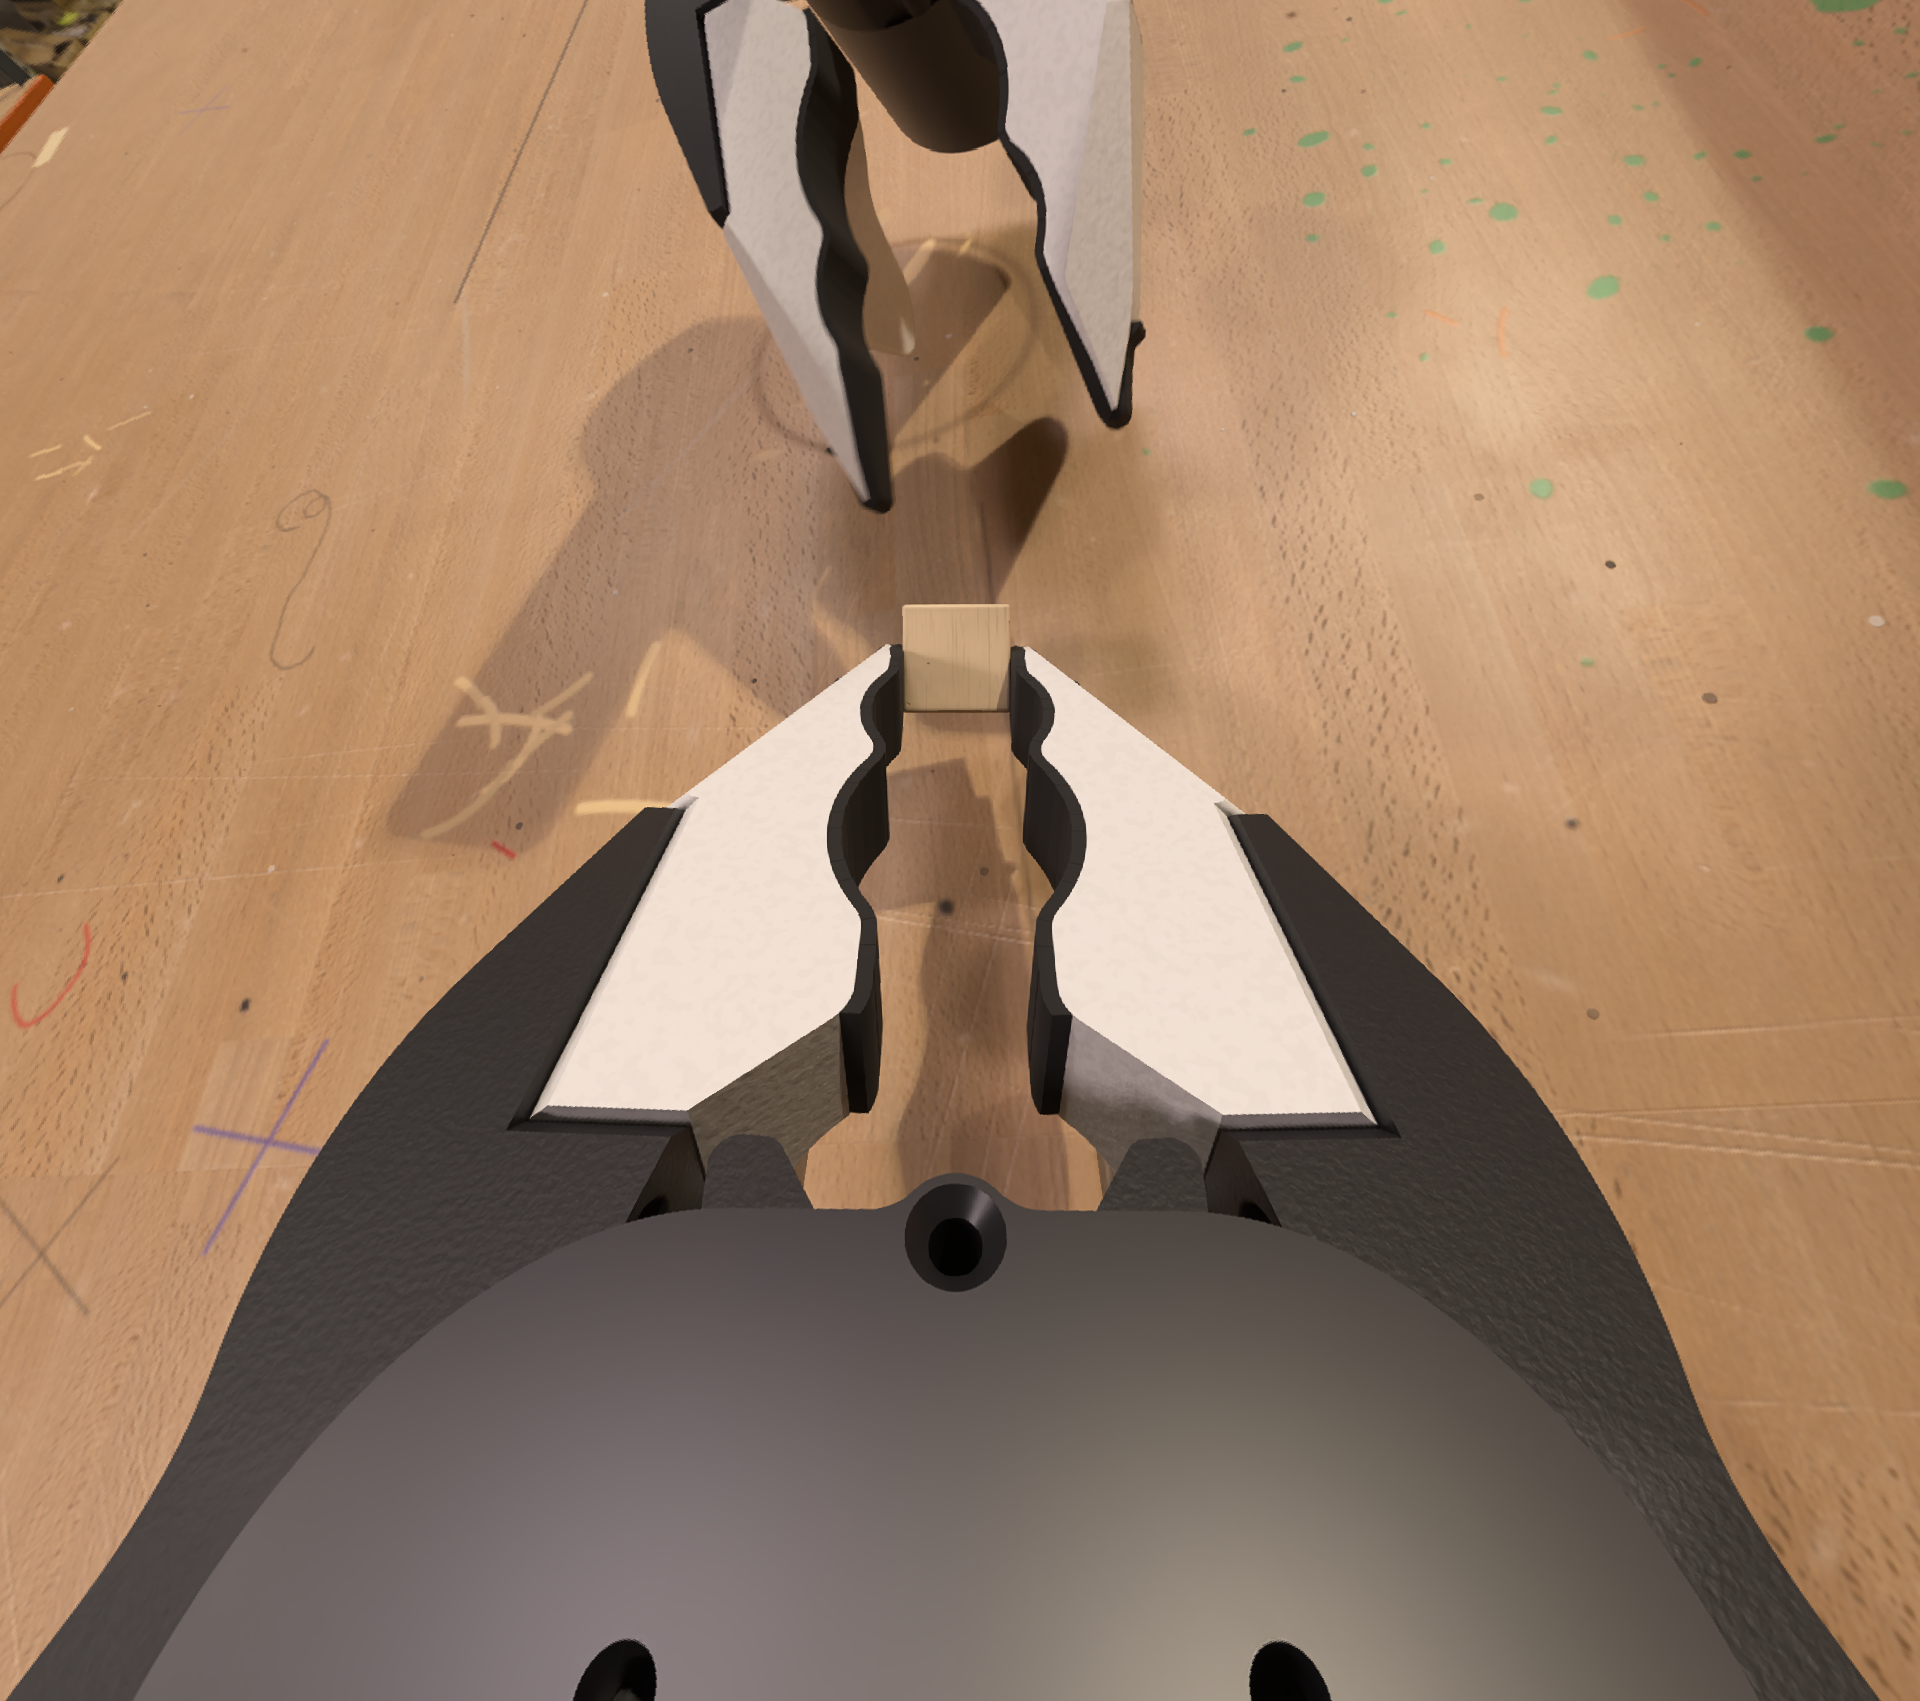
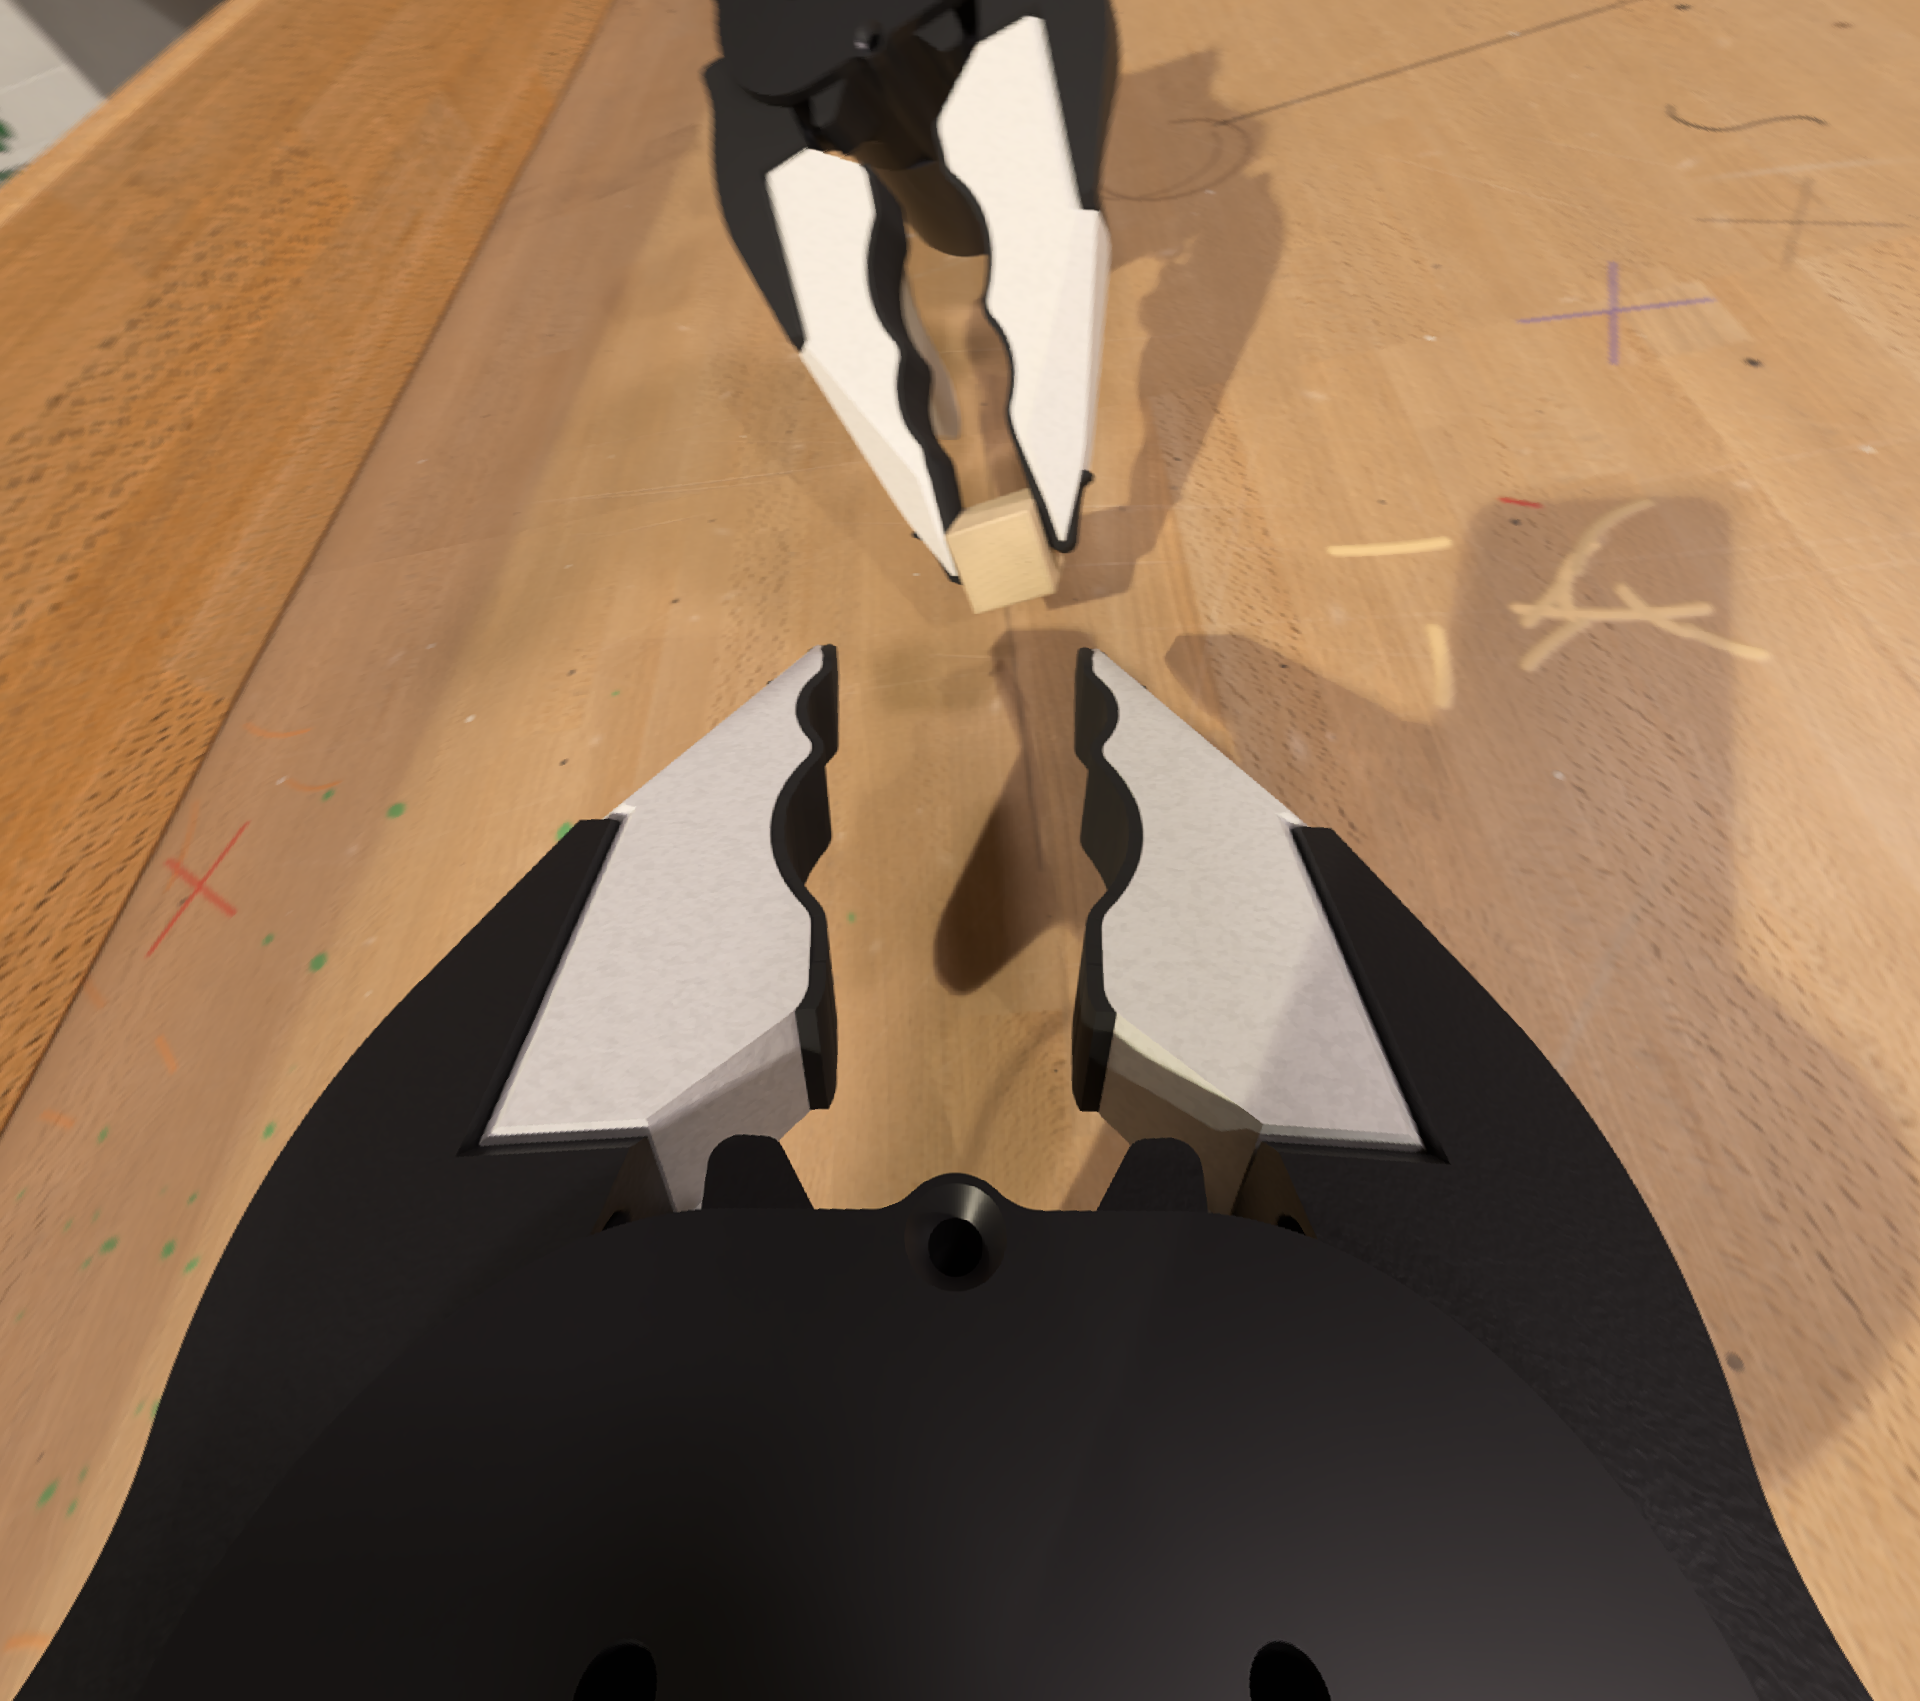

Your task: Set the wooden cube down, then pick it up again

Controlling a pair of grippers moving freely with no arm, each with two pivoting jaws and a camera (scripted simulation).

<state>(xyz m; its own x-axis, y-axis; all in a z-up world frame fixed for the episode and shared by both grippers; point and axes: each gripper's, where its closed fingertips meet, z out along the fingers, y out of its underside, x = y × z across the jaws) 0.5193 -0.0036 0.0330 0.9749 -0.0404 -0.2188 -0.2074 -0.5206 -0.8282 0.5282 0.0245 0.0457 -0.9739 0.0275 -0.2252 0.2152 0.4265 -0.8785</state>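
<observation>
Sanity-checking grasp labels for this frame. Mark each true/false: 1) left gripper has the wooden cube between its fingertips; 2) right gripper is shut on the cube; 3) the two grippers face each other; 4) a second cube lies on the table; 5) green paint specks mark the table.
1) True: the wooden cube sits between the left gripper's fingertips.
2) False: the right gripper is open and holds nothing; the cube lies beyond its tips.
3) True: each wrist view shows the other gripper pointing back at it.
4) False: only one cube shows.
5) True: green specks dot the table.
</observation>
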